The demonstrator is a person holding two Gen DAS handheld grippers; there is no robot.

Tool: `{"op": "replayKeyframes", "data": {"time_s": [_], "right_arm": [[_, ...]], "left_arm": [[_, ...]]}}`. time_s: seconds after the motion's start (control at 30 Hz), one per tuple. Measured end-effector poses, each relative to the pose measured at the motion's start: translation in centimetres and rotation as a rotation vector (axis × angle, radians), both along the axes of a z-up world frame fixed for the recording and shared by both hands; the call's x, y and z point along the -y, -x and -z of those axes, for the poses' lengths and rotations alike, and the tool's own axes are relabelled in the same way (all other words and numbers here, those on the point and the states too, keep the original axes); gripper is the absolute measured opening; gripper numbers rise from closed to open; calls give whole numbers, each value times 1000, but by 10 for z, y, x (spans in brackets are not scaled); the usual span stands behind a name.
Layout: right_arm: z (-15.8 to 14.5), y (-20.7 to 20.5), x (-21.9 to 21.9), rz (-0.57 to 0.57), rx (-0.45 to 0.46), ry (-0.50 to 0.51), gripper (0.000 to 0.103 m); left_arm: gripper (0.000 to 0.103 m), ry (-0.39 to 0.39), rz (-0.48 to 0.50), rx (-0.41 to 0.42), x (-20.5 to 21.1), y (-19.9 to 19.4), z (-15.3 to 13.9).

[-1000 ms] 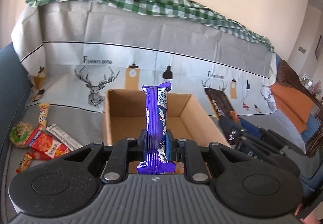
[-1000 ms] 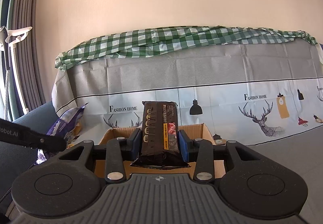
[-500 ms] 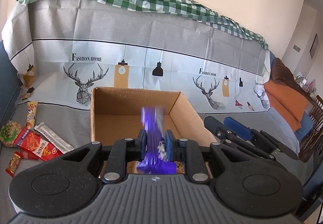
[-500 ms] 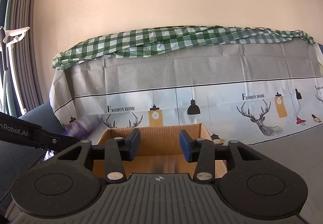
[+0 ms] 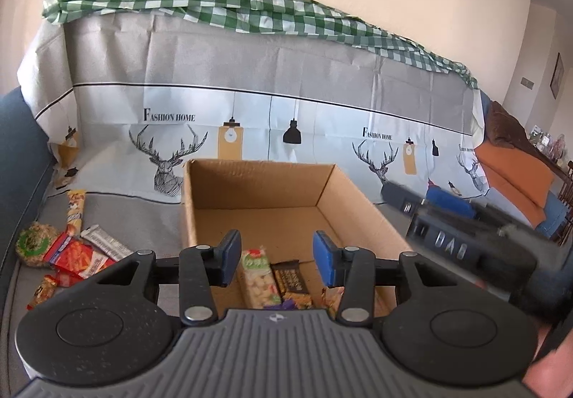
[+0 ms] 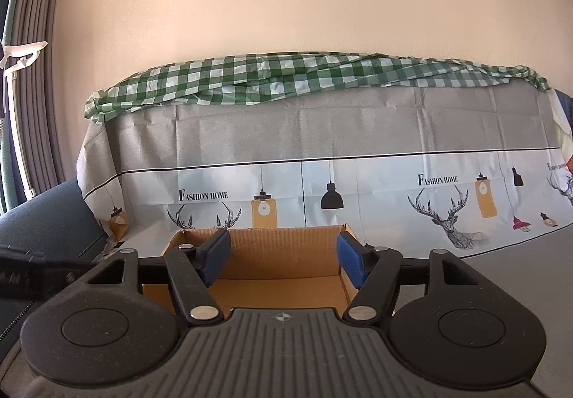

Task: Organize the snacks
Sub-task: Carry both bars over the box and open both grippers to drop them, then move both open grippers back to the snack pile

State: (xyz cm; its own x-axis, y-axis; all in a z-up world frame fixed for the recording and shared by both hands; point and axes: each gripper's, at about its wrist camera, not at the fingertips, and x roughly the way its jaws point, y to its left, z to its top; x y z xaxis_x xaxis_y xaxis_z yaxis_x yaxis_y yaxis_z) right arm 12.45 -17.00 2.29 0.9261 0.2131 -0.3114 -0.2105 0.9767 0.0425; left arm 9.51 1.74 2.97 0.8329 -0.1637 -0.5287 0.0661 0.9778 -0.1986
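An open cardboard box [image 5: 200,197] sits on the covered sofa seat. My left gripper [image 5: 274,256] hovers over its near end, jaws opening with nothing between them. Below it in the box lie a green-and-white snack pack [image 5: 258,276], a dark brown bar [image 5: 292,279] and a sliver of the purple bar [image 5: 279,305]. My right gripper [image 6: 283,254] is also over the box [image 6: 272,247], jaws opening and empty; it shows blurred at the right of the left wrist view [image 5: 444,244].
Several loose snacks lie on the seat left of the box: a red packet [image 5: 77,254], a silver bar [image 5: 105,245], a round green-labelled pack [image 5: 34,244] and a yellow stick [image 5: 76,210]. A printed cloth covers the sofa back [image 5: 250,82]. An orange cushion [image 5: 515,176] lies far right.
The left gripper let go of the purple bar, which dropped into the box. The right gripper released the dark bar into the box and its jaws spread wider.
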Motion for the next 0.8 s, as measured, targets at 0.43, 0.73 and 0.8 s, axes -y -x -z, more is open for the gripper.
{"op": "replayKeyframes", "data": {"time_s": [0.43, 0.73, 0.8], "right_arm": [[0, 7, -15, -19, 18, 46, 59], [2, 9, -39, -84, -5, 66, 35], [4, 8, -45, -87, -16, 76, 35]], "left_arm": [[35, 13, -94, -107, -100, 45, 58], [25, -138, -225, -92, -177, 51, 85], [24, -53, -257, -126, -193, 49, 92]]}}
